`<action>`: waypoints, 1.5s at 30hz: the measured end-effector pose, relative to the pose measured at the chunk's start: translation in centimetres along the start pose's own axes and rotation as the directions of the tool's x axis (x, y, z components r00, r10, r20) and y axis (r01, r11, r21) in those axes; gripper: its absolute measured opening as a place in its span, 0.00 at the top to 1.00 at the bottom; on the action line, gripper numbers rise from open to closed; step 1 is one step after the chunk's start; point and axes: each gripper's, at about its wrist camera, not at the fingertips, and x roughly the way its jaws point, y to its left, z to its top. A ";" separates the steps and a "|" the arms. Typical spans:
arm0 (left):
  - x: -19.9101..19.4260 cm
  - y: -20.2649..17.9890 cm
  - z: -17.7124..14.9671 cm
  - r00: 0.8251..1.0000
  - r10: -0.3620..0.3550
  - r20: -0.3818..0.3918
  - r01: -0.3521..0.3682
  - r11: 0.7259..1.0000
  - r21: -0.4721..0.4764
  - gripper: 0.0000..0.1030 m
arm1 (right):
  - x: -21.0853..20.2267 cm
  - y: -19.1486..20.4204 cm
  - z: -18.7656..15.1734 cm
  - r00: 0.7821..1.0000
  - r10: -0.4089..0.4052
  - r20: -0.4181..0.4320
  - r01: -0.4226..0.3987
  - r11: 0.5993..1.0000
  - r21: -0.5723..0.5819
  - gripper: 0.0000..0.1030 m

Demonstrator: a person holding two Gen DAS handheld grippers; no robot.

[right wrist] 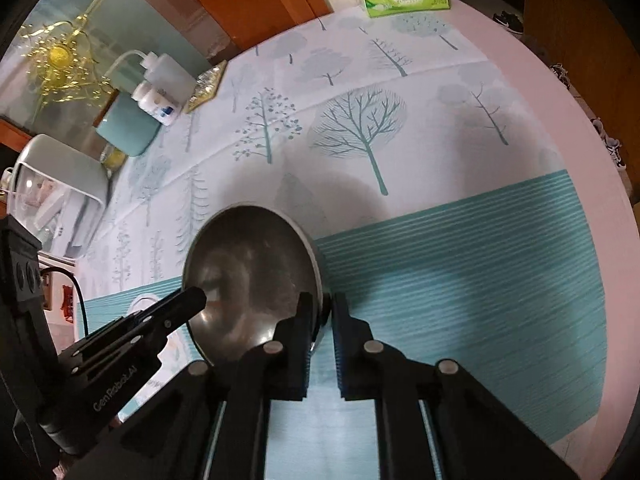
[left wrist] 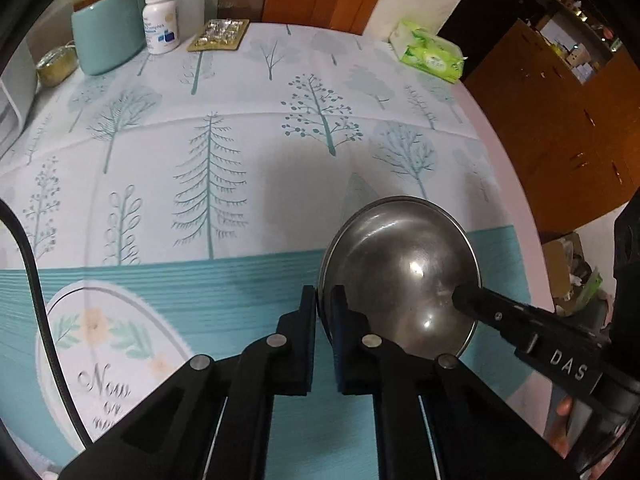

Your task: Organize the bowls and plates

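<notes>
Bowl: steel bowl (left wrist: pixel 400 276) rests on the tabletop (left wrist: pixel 240 152) between our claws.
Left claw (left wrist: pixel 324 300): pinching its left rim.
Right claw (right wrist: pixel 322 308): pinching the opposite rim — equally near.

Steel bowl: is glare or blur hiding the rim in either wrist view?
Left wrist: small glare spots inside the steel bowl, rim sharp; fisheye bends the tablecloth. Right wrist: bowl interior smeared with dull reflections, rim readable, dark shadows on the cloth behind it.
</notes>
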 end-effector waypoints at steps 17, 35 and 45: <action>-19.9 -3.1 -8.6 0.989 0.004 0.149 -0.023 0.991 0.130 0.95 | -15.2 6.8 -9.7 0.994 0.053 0.092 -0.033 0.978 -0.205 0.91; -18.9 -0.1 -24.5 0.995 -0.066 -0.079 0.074 0.991 0.107 0.95 | -12.0 5.3 -23.3 0.991 0.036 -0.128 -0.069 0.963 -0.262 0.91; -15.6 1.1 -28.5 0.977 -0.059 -0.204 0.077 0.994 0.081 0.94 | -9.3 4.9 -25.7 0.978 -0.014 -0.206 -0.045 0.959 -0.281 0.90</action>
